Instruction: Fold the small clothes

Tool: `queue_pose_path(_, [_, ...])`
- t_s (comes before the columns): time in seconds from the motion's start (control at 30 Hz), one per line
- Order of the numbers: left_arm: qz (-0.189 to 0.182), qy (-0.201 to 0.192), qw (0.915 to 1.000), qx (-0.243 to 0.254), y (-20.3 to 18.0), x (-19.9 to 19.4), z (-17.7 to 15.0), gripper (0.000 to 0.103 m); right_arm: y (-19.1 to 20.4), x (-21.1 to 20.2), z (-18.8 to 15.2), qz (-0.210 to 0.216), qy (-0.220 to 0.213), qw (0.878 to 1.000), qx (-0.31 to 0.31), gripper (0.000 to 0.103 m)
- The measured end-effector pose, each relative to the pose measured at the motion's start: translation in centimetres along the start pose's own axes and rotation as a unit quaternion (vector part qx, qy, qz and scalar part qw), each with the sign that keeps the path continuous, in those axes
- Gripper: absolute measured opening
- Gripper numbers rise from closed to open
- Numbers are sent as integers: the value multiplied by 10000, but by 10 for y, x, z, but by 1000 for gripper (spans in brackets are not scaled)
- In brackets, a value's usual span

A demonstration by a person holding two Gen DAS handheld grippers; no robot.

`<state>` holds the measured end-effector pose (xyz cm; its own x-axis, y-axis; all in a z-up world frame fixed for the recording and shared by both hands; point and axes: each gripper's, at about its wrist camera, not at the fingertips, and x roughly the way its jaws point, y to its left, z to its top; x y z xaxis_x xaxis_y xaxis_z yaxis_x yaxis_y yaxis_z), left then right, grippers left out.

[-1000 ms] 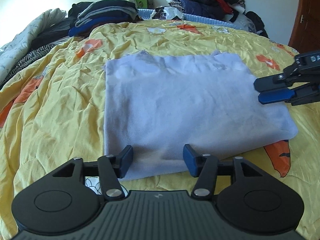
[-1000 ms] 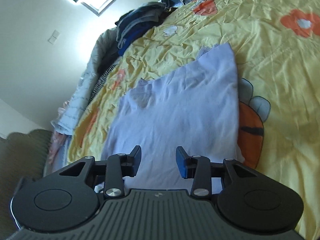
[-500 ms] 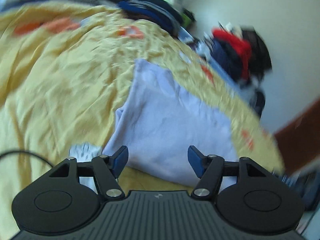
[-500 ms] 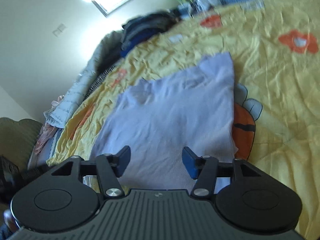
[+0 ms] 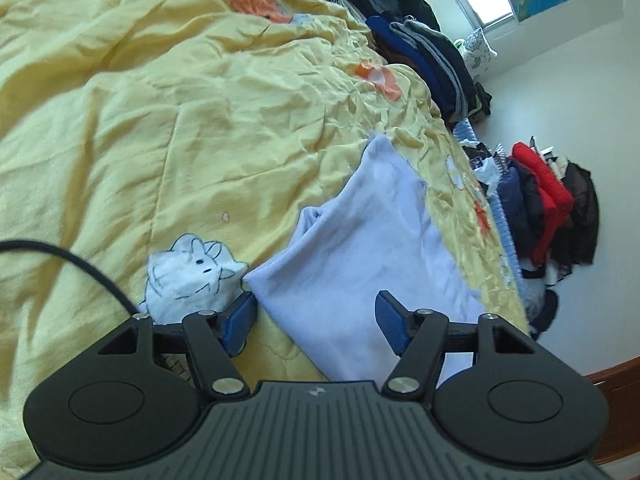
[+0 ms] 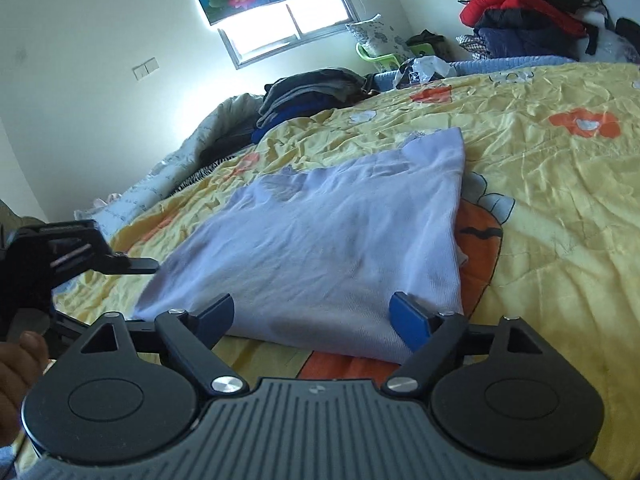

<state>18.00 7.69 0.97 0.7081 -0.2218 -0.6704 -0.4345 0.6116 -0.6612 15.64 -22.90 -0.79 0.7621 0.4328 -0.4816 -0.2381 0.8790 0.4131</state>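
Note:
A pale lavender folded garment (image 6: 332, 248) lies flat on the yellow quilt (image 6: 560, 208). My right gripper (image 6: 316, 316) is open, its jaws wide apart at the garment's near edge and right corner. My left gripper (image 5: 316, 320) is open, its jaws either side of the garment's (image 5: 372, 264) near left corner, just above the quilt (image 5: 180, 128). The left gripper also shows at the left in the right wrist view (image 6: 136, 266), beside the garment's left edge. Neither gripper holds anything.
Stacks of dark folded clothes (image 6: 312, 92) sit at the far side of the bed. A pile of red and dark jackets (image 6: 528, 16) lies at the far right. A black cable (image 5: 80, 268) crosses the quilt near my left gripper.
My left gripper has swung round to the garment's left corner and tilted. My right gripper has moved to the near right corner and opened wider. The garment has not moved.

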Motion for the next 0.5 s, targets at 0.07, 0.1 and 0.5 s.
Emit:
queue_pose_path(0.07, [171,-72,9996,198,-9,2,-4,63,-7,-3,0,161,-36,9996,242,87])
queue_pose_path(0.1, [264,-111,9991,312,-13,3,-7,58,-11,-4,0,251,-57,9989,381,87])
queue_pose_path(0.5, [1178,-579,9885,757,-31,2,-20,5,-35,-10,0,829,-123,9887,1245,88])
